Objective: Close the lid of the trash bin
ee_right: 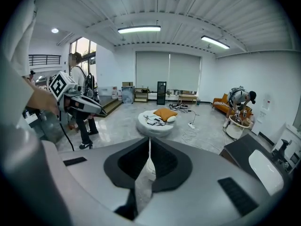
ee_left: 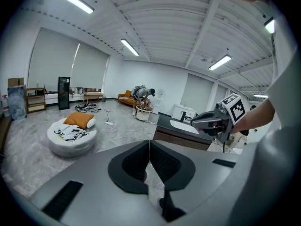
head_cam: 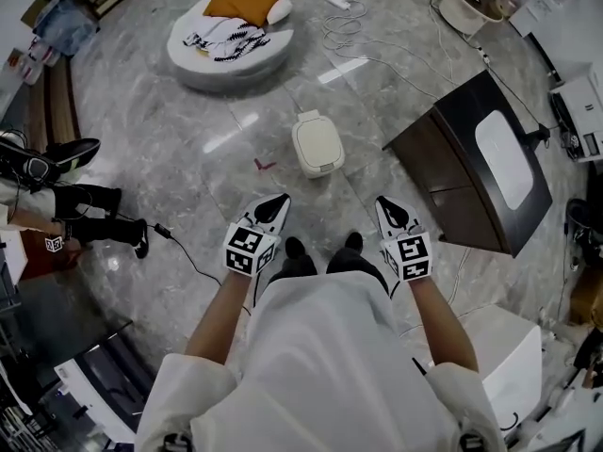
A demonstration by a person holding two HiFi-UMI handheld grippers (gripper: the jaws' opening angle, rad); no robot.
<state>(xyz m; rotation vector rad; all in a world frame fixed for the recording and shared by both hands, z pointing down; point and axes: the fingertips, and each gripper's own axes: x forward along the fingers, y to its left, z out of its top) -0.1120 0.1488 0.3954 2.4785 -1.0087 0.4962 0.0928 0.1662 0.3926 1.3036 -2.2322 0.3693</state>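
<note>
The trash bin [head_cam: 317,144] stands on the marble floor [head_cam: 170,130] just ahead of the person's feet, well apart from both grippers. Its lid looks to lie flat already, though whether it is fully seated cannot be told from above. The left gripper [head_cam: 275,205] and right gripper [head_cam: 390,211] are held at waist height, each with its jaws pressed together on nothing.

If the lid needs a further press, the likely risk is that a push from closed jaws lands off-centre and slides or tips the light bin on the smooth floor. The black cable [head_cam: 184,252] beside the left foot could catch a step.

There are one bin, two grippers, one round pouf [head_cam: 193,55] carrying one orange pillow [head_cam: 247,0], and one dark cabinet [head_cam: 452,172].
</note>
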